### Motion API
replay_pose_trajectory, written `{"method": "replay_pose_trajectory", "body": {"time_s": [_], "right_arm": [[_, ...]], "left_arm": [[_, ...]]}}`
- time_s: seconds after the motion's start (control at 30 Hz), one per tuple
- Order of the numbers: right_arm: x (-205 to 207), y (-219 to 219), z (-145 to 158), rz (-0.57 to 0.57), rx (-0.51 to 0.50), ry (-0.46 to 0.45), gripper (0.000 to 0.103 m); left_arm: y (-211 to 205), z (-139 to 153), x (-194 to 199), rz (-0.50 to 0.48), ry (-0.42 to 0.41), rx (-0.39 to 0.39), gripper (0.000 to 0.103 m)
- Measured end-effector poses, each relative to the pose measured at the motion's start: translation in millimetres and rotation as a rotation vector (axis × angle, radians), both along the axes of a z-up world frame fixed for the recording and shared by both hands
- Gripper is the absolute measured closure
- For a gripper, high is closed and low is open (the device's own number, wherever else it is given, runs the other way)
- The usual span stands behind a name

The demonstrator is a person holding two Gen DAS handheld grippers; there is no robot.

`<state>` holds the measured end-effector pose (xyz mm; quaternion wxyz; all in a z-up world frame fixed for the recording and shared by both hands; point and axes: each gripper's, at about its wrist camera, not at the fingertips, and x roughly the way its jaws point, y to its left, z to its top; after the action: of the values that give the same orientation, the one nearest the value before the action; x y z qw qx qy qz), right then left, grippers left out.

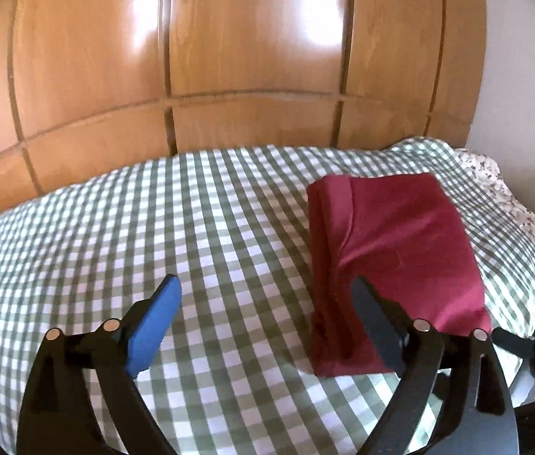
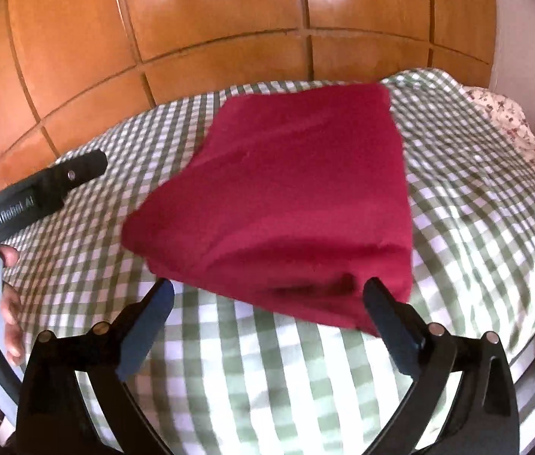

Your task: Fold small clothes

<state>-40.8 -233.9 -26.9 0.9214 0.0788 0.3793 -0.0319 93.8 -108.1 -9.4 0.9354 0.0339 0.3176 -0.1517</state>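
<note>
A dark red folded garment point(image 1: 392, 258) lies on the green-and-white checked bedcover point(image 1: 153, 227). My left gripper point(image 1: 267, 288) is open and empty, hovering over the cover with its right finger at the garment's near left edge. In the right wrist view the garment point(image 2: 294, 197) fills the middle, folded into a rough rectangle. My right gripper point(image 2: 267, 292) is open and empty just in front of the garment's near edge. The left gripper's body point(image 2: 36, 193) and the hand holding it show at the left of that view.
A wooden panelled wardrobe point(image 1: 248, 38) stands right behind the bed. A floral pillow or sheet point(image 2: 513, 125) lies at the bed's far right corner, against a white wall point(image 1: 525, 113). The bed's right edge drops off near the garment.
</note>
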Motion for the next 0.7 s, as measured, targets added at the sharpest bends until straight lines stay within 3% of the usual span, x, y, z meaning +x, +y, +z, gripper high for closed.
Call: {"method": "replay_pose_trajectory", "body": {"time_s": [0.2,0.4,0.7], "right_arm": [[-21,12,32,-0.057,-0.114,-0.128,0.002],[-28,6,44,-0.192,-0.12,-0.211,0.002],[-30,-1,24,-0.281,-0.098,-0.101,0.002]], "left_arm": [[7,11,-27,0.014,-0.038,-0.016,0.007],[13,15,-45,0.03,-0.06,-0.032,0.004],[16,9,-53,0.04,-0.038,-0.023,0.004]]}}
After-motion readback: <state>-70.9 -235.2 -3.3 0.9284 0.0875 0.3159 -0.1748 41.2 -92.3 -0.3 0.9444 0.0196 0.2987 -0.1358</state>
